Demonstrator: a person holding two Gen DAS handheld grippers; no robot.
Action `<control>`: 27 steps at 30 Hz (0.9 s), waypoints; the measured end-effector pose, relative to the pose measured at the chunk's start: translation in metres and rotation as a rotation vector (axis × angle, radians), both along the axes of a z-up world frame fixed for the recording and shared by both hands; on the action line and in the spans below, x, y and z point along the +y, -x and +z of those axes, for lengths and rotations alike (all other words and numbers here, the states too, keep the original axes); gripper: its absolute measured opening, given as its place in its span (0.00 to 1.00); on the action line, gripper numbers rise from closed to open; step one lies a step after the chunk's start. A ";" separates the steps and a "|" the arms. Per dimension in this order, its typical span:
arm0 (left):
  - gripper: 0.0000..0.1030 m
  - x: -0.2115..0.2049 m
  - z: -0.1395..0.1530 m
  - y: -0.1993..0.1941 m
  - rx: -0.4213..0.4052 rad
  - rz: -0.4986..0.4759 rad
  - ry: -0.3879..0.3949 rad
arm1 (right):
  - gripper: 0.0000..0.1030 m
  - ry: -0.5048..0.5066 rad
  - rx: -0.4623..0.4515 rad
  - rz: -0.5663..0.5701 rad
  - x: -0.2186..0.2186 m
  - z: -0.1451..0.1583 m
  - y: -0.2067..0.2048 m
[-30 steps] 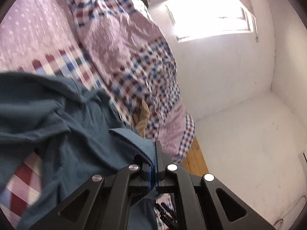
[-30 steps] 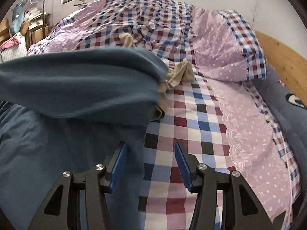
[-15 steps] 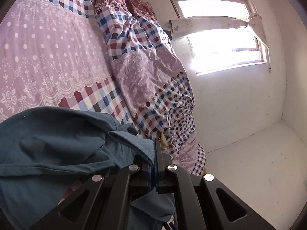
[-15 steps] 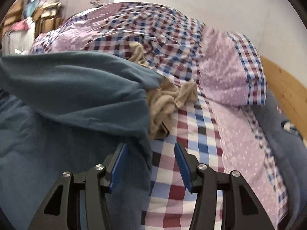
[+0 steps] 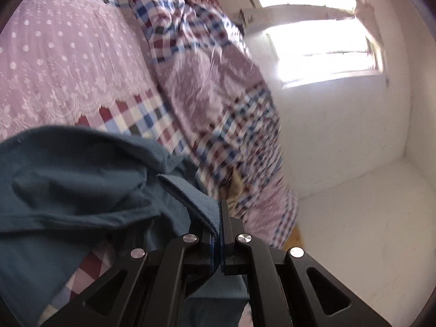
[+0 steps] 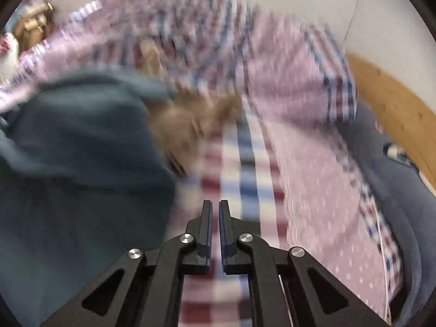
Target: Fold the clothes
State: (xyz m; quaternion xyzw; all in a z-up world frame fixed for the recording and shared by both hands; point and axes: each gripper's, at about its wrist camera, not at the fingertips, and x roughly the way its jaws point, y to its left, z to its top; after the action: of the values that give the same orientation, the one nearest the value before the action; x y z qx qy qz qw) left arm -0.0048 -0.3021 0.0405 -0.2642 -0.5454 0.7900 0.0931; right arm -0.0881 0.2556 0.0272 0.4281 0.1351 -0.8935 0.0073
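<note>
Teal garment (image 5: 76,188) lies bunched on the left side of the bed (image 5: 130,117), over its checked sheet. My left gripper (image 5: 219,227) has its fingers clamped tight on a folded teal edge. Beside it, nearer the bed's middle, sits a crumpled tan cloth (image 6: 188,125). My right gripper (image 6: 215,227) is closing to a narrow slit, nothing between its fingers, over bare checked sheet just beside the teal garment. Motion blurs my right view.

Right tool (image 6: 215,218) closing empty; teal garment (image 6: 81,163) beside.
</note>
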 end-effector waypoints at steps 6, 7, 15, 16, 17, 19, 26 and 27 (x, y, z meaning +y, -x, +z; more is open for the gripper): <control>0.01 0.012 -0.019 0.007 -0.164 -0.030 0.102 | 0.03 0.136 -0.026 -0.040 0.029 0.020 0.004; 0.01 0.013 -0.018 0.008 -0.175 -0.025 0.128 | 0.04 0.168 -0.022 -0.033 0.027 0.028 0.009; 0.25 0.000 -0.015 -0.003 -0.221 0.091 0.247 | 0.54 0.625 -0.047 0.039 0.016 0.061 0.069; 0.39 -0.007 -0.012 -0.008 -0.210 0.132 0.254 | 0.54 0.674 -0.062 0.031 0.015 0.059 0.080; 0.46 -0.013 -0.010 -0.013 -0.192 0.168 0.251 | 0.54 0.722 -0.081 0.021 0.014 0.056 0.091; 0.60 -0.023 -0.006 -0.022 -0.152 0.221 0.234 | 0.54 0.812 -0.140 -0.010 0.017 0.044 0.117; 0.61 -0.035 -0.005 -0.025 -0.111 0.239 0.233 | 0.55 0.947 -0.287 -0.028 0.009 0.007 0.187; 0.61 -0.036 -0.006 -0.024 -0.116 0.235 0.230 | 0.55 0.949 -0.297 -0.017 0.006 0.003 0.192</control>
State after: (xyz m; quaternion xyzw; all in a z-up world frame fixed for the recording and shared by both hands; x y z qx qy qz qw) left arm 0.0193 -0.3378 0.0346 -0.2526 -0.4830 0.8361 -0.0625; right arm -0.2800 0.2615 0.0305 0.5012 -0.2927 -0.7859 0.2133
